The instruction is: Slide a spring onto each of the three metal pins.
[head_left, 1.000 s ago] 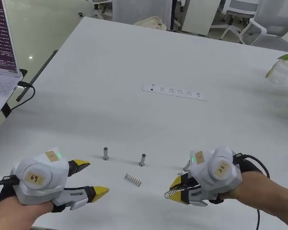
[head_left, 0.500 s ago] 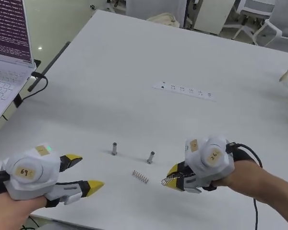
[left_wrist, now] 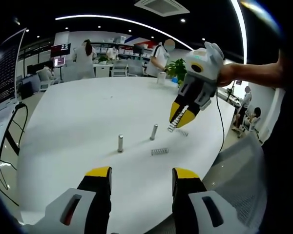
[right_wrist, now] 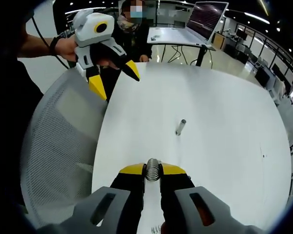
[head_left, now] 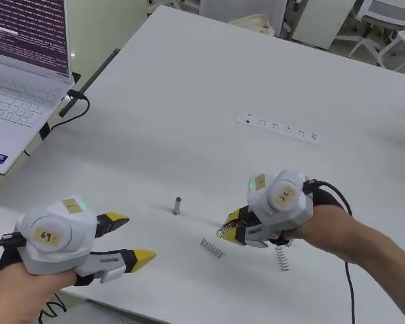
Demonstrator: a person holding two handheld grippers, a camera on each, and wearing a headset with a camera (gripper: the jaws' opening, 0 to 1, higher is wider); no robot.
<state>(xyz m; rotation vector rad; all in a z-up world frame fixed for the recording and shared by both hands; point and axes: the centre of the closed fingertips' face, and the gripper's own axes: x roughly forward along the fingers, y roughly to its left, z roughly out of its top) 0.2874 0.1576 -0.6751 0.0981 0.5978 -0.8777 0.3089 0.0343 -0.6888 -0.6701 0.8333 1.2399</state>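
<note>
A short metal pin (head_left: 177, 206) stands on the white table (head_left: 189, 121). In the left gripper view it (left_wrist: 120, 143) has a second pin (left_wrist: 154, 131) beside it. My right gripper (head_left: 231, 228) is shut on a spring (head_left: 223, 232), which sticks out between its yellow tips (right_wrist: 153, 169) just right of the second pin. One loose spring (head_left: 211, 248) lies in front of the pins and another (head_left: 281, 257) lies under my right wrist. My left gripper (head_left: 130, 237) hovers open and empty at the near left, well apart from the pins.
An open laptop (head_left: 20, 74) sits at the far left with a black cable (head_left: 88, 77) beside it. A white power strip (head_left: 281, 128) lies farther back. The table's near edge runs just below both grippers. A mesh chair (right_wrist: 53, 146) stands off the table.
My right gripper has carried the spring left, up to the second pin, uncovering a loose spring behind it. The left gripper has stayed open in place. The head camera has shifted.
</note>
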